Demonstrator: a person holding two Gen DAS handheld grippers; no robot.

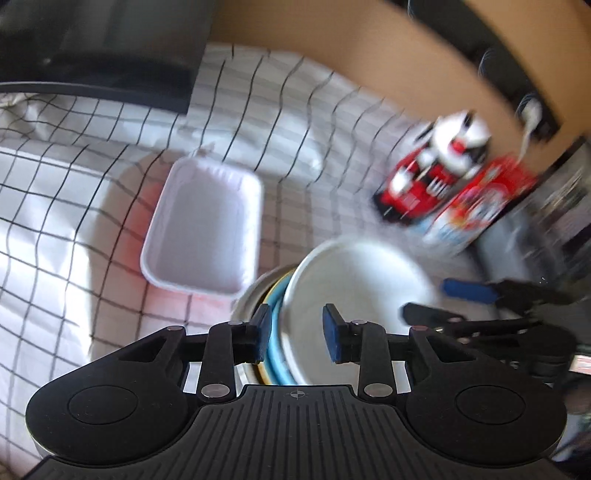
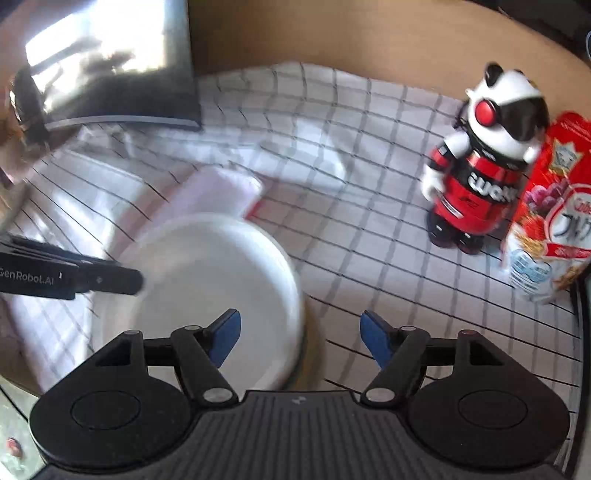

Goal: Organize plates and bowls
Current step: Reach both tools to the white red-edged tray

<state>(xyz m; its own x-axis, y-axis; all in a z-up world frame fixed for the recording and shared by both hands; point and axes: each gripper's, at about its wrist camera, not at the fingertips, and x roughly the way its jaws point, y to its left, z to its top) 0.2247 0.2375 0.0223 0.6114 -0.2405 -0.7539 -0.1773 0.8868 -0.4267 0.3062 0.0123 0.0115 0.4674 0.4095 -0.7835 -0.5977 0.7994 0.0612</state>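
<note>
A stack of round dishes sits on the checked cloth, with a white plate (image 1: 351,280) on top and a light blue rim (image 1: 275,343) and a yellow rim under it. The white plate also shows in the right wrist view (image 2: 214,280). A white rectangular tray (image 1: 205,229) lies left of the stack on something red. My left gripper (image 1: 297,336) is open, its fingers straddling the near left edge of the stack. My right gripper (image 2: 299,338) is open and empty, just right of the plate's near edge. The left gripper's finger (image 2: 107,280) shows at the plate's left edge.
A red, white and black toy robot (image 2: 476,162) and a red cereal bag (image 2: 554,214) stand at the right. A dark monitor (image 2: 110,74) stands at the back left. A tan wall (image 2: 332,33) runs behind the cloth.
</note>
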